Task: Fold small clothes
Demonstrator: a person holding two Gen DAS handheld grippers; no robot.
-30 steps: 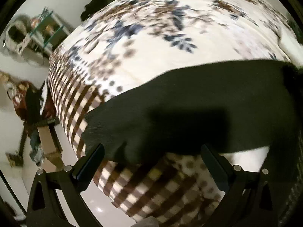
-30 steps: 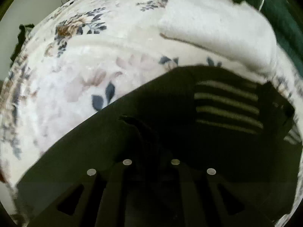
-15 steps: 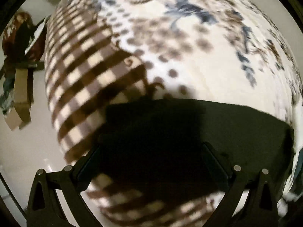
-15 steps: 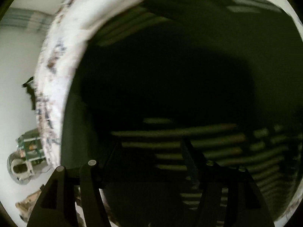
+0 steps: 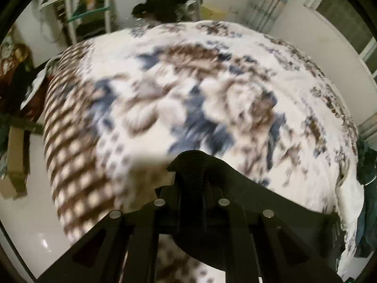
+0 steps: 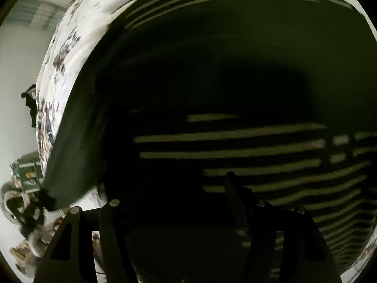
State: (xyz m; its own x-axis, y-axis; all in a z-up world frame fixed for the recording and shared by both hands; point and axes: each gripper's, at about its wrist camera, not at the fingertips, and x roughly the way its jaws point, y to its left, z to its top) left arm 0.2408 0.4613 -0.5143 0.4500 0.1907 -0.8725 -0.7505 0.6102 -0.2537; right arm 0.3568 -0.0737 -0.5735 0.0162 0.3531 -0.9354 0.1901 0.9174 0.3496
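Note:
A dark green garment with pale stripes lies on the floral bed cover and fills most of the right wrist view. My right gripper hovers close over it with its fingers apart and nothing between them. In the left wrist view my left gripper is shut on a bunched edge of the dark garment, which is lifted above the bed cover.
The bed's left edge with its brown checked border drops to a white floor. A shelf unit and dark clothing stand beyond the bed. More dark cloth hangs at the right edge.
My left gripper has closed on the garment's edge and risen, tilting up towards the room. My right gripper stays open, close over the striped part.

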